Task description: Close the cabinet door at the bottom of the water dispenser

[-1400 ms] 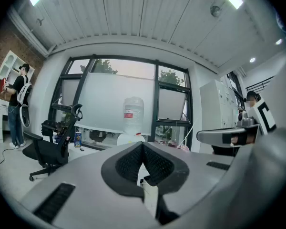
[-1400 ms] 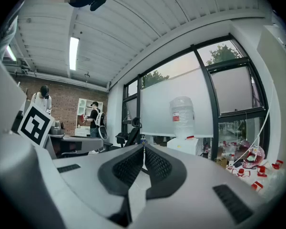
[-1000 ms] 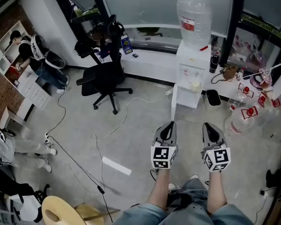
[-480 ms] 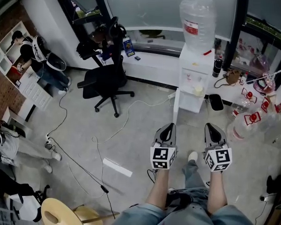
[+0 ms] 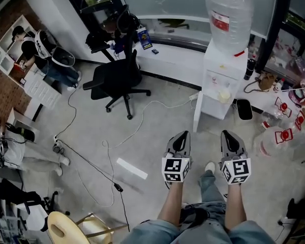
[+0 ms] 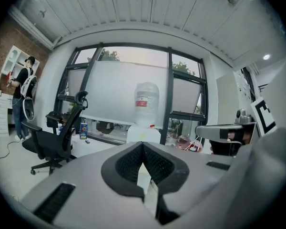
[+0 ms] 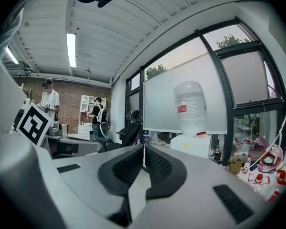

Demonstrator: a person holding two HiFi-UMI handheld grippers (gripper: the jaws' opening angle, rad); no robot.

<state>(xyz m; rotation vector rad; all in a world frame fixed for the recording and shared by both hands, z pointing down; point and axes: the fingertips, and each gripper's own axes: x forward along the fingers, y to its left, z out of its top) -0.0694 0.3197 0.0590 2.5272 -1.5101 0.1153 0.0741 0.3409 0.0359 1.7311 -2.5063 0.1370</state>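
Seen steeply from above, the left gripper (image 5: 182, 138) and the right gripper (image 5: 228, 136) are side by side over the grey floor (image 5: 160, 133). Each has its jaws pressed together on nothing. Well ahead stands the white water dispenser (image 5: 219, 83), carrying its water bottle (image 5: 229, 14). Its bottom cabinet door (image 5: 197, 113) appears swung open, edge-on at the base's left. A black office chair (image 5: 117, 80) stands farther left.

Both arms reach forward, with the left gripper (image 5: 182, 135) and right gripper (image 5: 229, 134) held side by side, pointing ahead and nearly level. Each pair of jaws is closed tip to tip, with nothing between them. The marker cubes (image 5: 174, 170) sit just behind the fingers (image 5: 186, 142) (bare forearms (image 5: 171, 207) trail behind these).
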